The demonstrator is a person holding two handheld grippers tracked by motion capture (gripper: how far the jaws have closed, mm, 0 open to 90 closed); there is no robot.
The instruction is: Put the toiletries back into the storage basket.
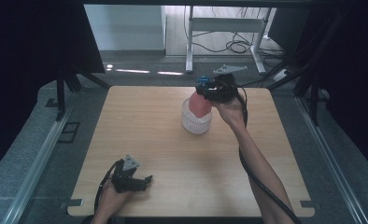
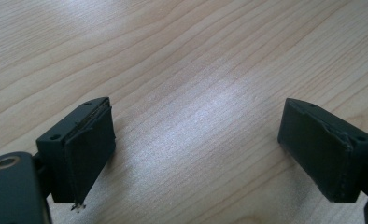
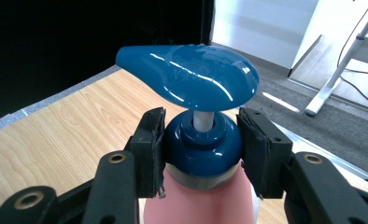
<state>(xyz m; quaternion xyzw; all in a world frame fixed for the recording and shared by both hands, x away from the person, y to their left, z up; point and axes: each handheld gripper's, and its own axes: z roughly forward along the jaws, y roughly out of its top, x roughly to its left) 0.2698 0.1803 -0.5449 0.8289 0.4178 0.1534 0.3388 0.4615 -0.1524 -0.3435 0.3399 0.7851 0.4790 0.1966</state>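
Note:
A pink pump bottle (image 1: pixel 200 105) with a blue pump head (image 3: pixel 189 77) stands in a white ribbed basket (image 1: pixel 195 121) at the far middle of the wooden table (image 1: pixel 149 121). My right gripper (image 1: pixel 211 90) is shut on the bottle's blue collar (image 3: pixel 201 144), one pad on each side, just under the spout. The bottle's pink body (image 3: pixel 198 205) shows below the collar. My left gripper (image 1: pixel 145 180) rests low near the table's front left edge, held by a hand. Its jaws stand wide apart over bare wood in the left gripper view (image 2: pixel 196 149), with nothing between them.
A black cable (image 1: pixel 261 182) trails along the right forearm toward the front edge. Beyond the table's far edge are grey floor, a white desk frame (image 1: pixel 224 28) and loose cords. Dark curtains close both sides.

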